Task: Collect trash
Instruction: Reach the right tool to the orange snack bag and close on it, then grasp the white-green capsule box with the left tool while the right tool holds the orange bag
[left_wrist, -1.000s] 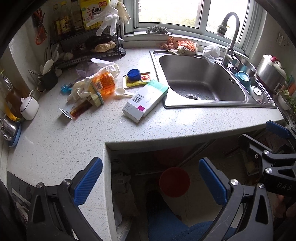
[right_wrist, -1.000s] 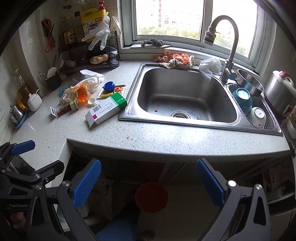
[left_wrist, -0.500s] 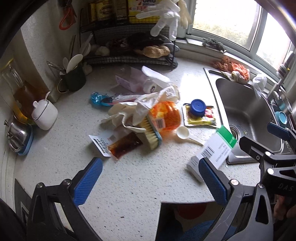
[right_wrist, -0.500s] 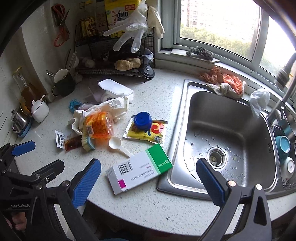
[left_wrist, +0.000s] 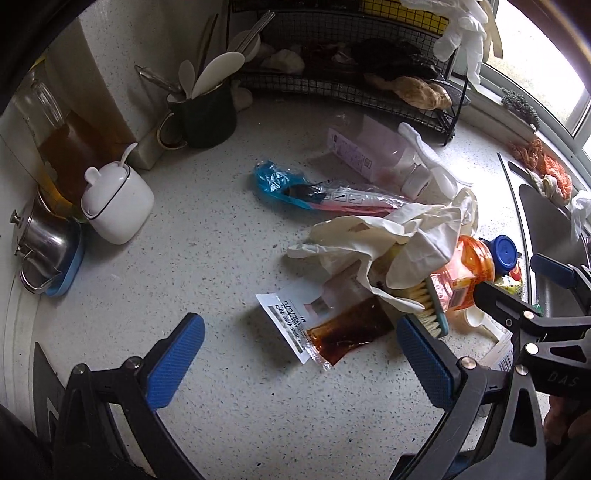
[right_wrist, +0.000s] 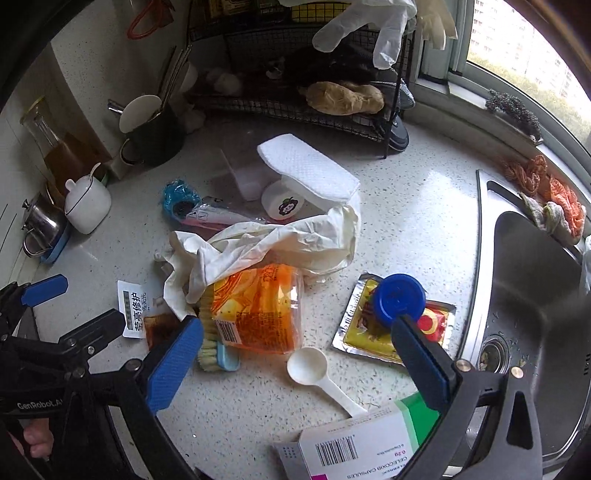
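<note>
Left gripper (left_wrist: 301, 360): jaws spread, empty, low in the frame above the countertop (left_wrist: 207, 258). The sauce sachet (left_wrist: 347, 332) lies flat at lower centre: probably light, limp and slippery; pinch it at an edge seam. Crumpled gloves (left_wrist: 391, 236) drape over the orange packet (right_wrist: 258, 310) and brush (right_wrist: 218, 354), obstructing both. Right gripper (right_wrist: 295, 360): spread, empty. The white scoop (right_wrist: 314, 369) is rigid. The medicine box (right_wrist: 362, 443), bottom right, is stiff; grip it across its narrow sides.
</note>
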